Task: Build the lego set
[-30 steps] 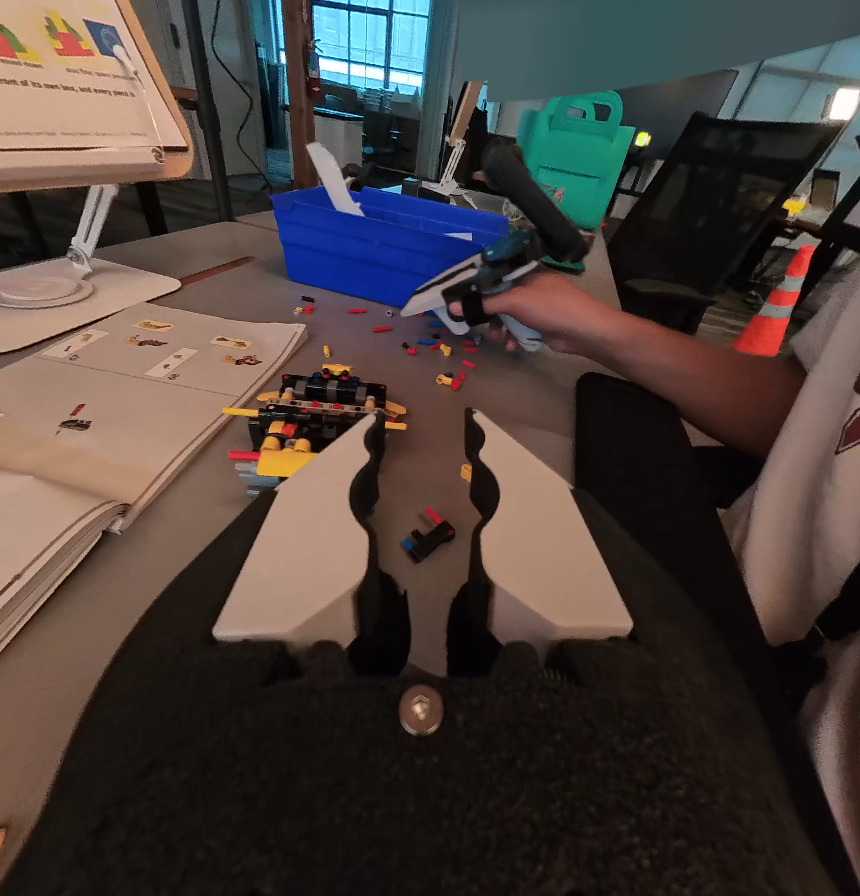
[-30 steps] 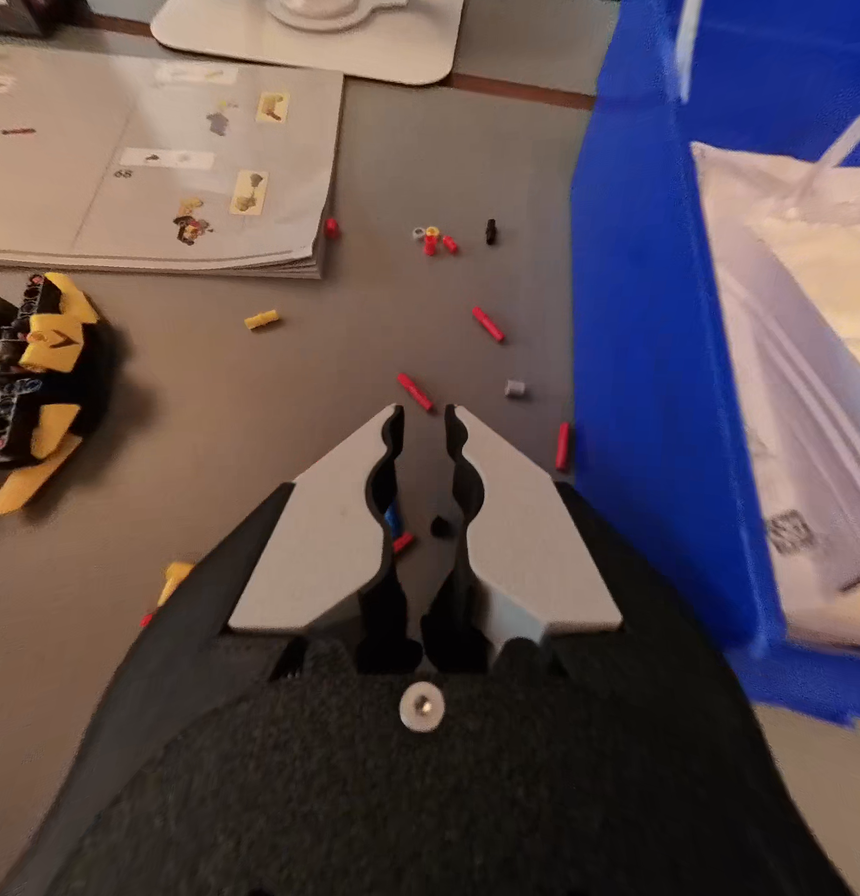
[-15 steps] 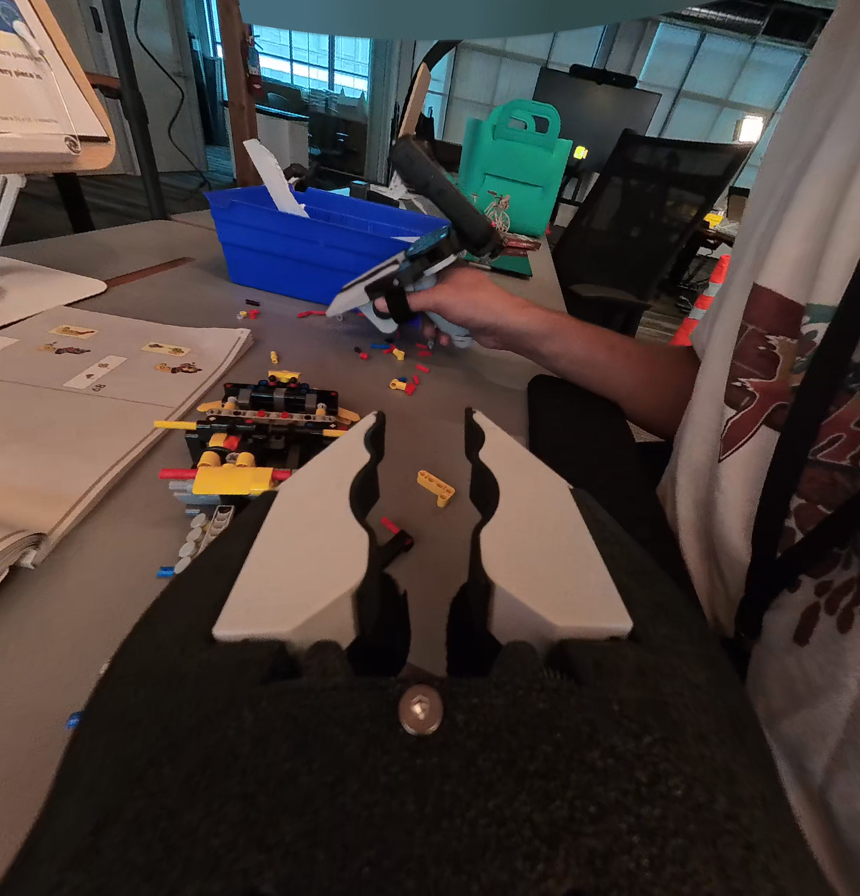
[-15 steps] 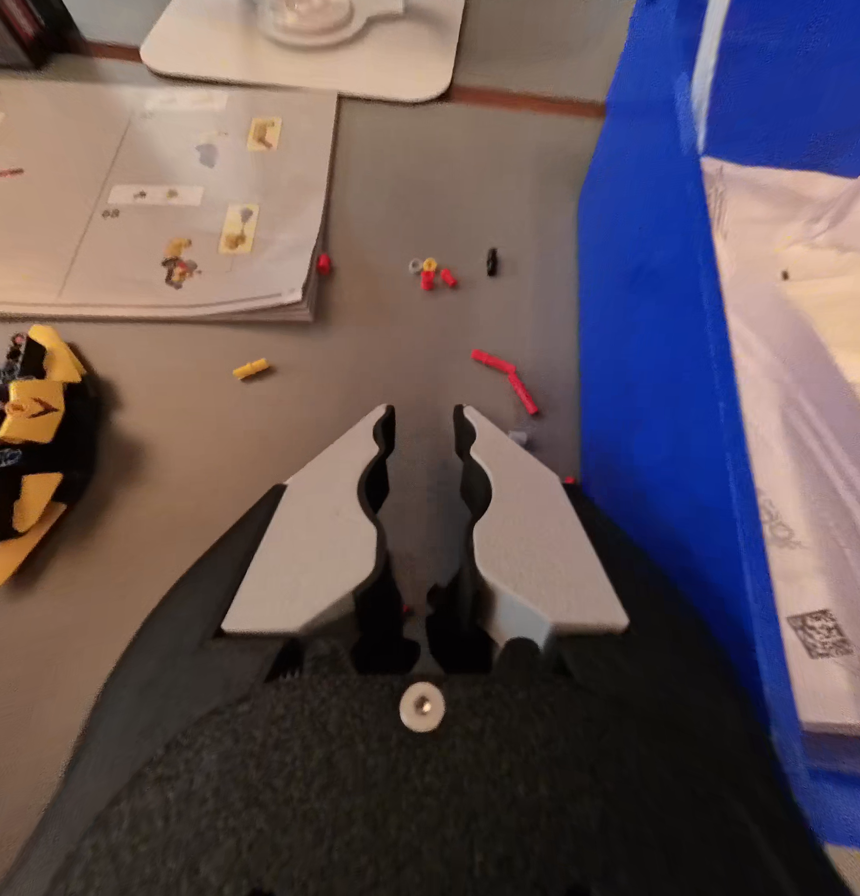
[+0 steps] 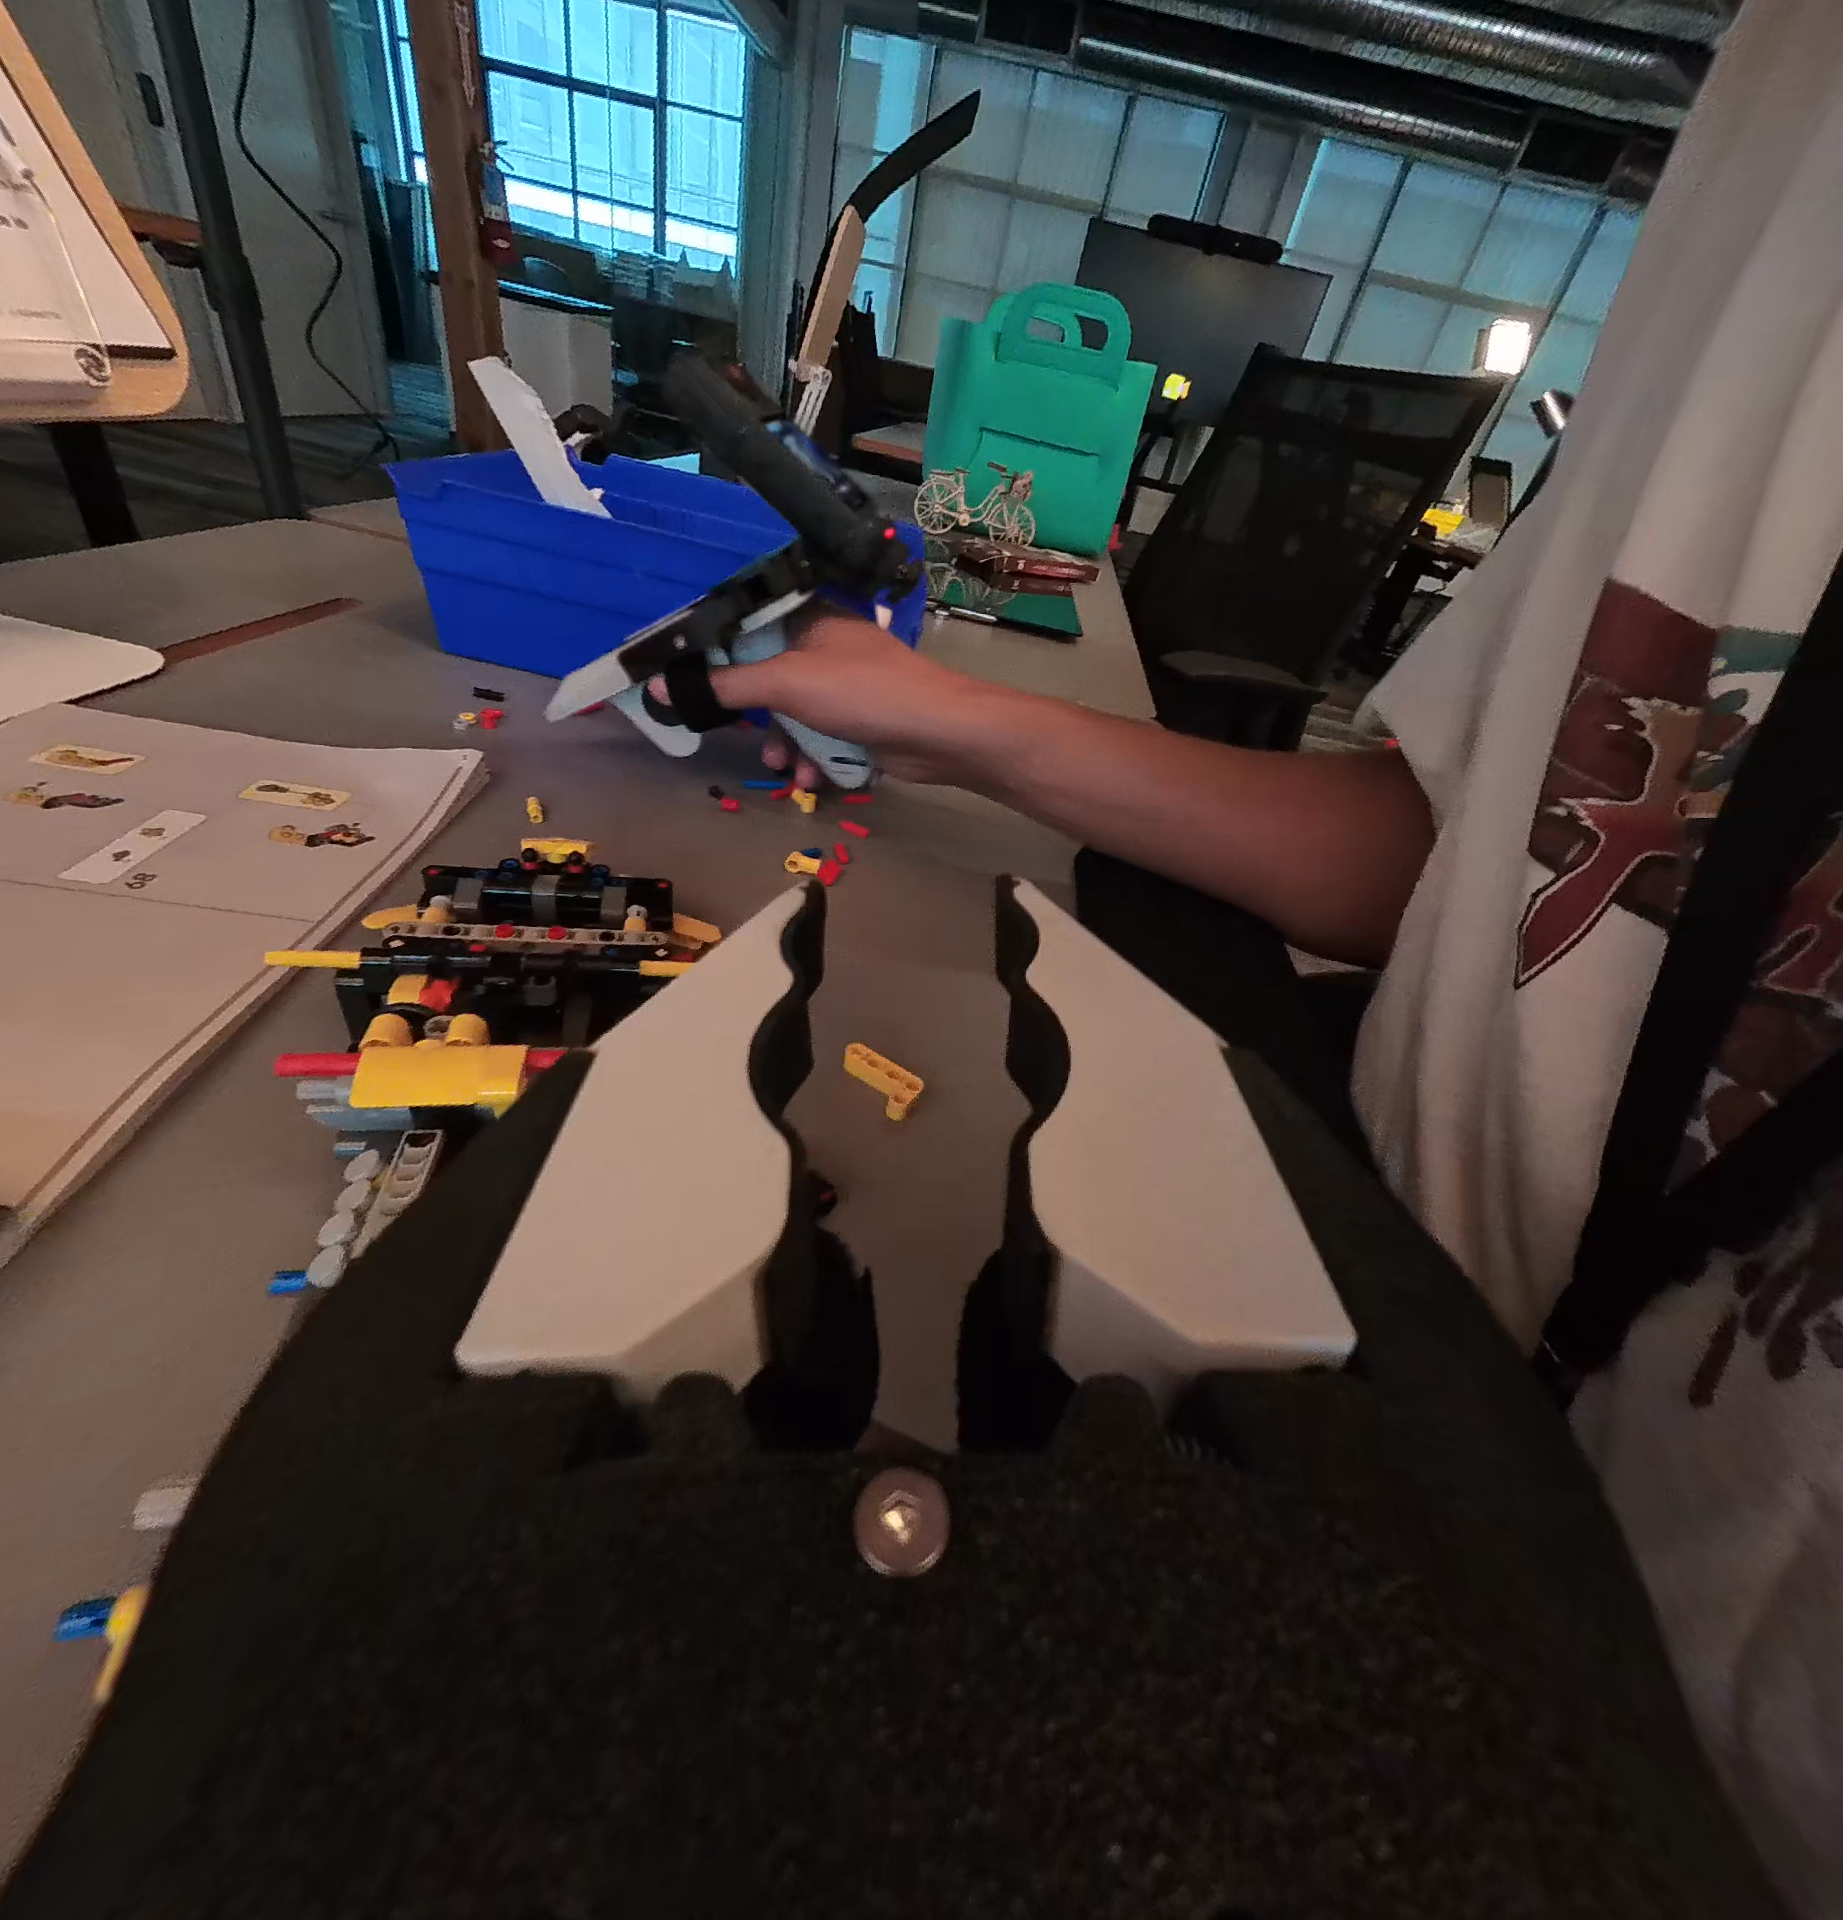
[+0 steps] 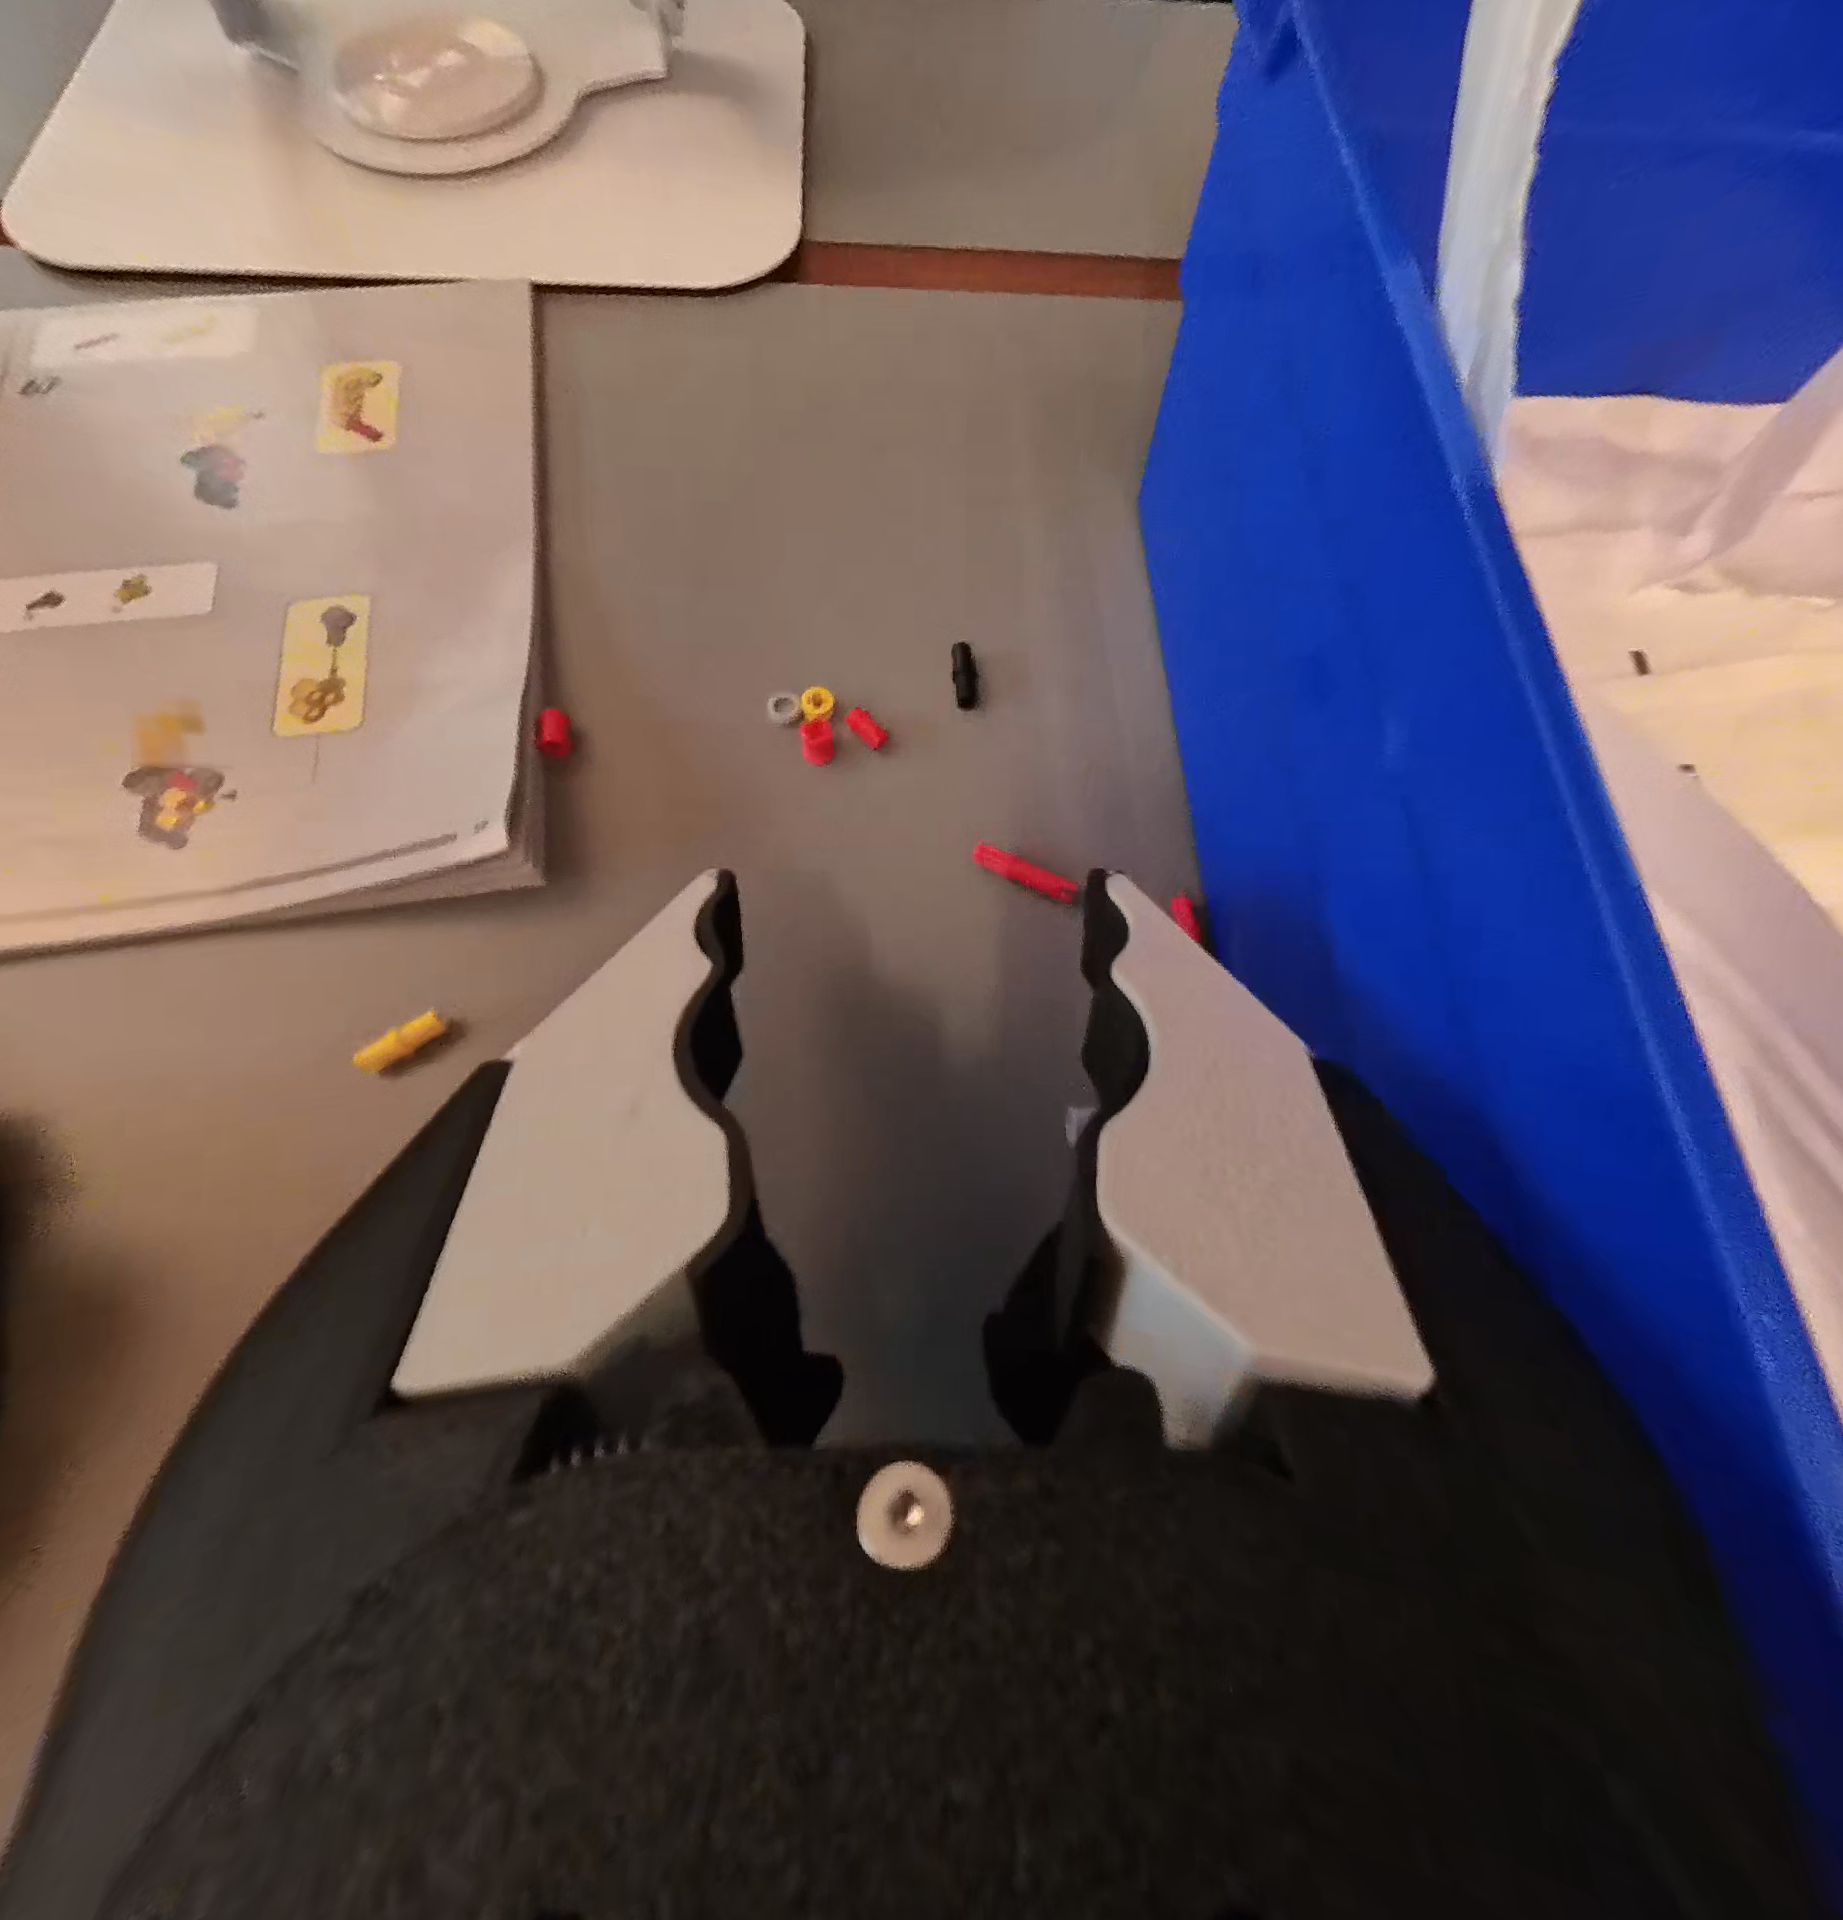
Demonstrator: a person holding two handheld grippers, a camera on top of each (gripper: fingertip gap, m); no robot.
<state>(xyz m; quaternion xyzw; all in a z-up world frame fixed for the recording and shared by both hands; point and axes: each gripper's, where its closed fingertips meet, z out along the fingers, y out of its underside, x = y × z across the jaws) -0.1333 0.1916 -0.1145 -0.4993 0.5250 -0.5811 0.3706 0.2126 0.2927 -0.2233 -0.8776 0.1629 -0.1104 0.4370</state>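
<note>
Fingers of the right gripper [image 6: 904, 883] stand spread wide over bare grey table [image 6: 792, 468], holding nothing; the right fingertip sits just beside a red pin [image 6: 1023, 869] and close against the wall of the blue bin [image 6: 1343, 727]. Ahead of them lie a small cluster of red, yellow and grey bushes [image 6: 821, 717] and a black pin [image 6: 963, 673], with the open instruction booklet [image 6: 242, 603] off to the left. The left gripper [image 5: 904, 896] hovers with its fingers parted by a moderate gap, empty, a yellow angled beam [image 5: 884, 1081] lying on the table between them. The half-built black and yellow lego model [image 5: 491, 977] rests just left of that gripper, beside the booklet.
</note>
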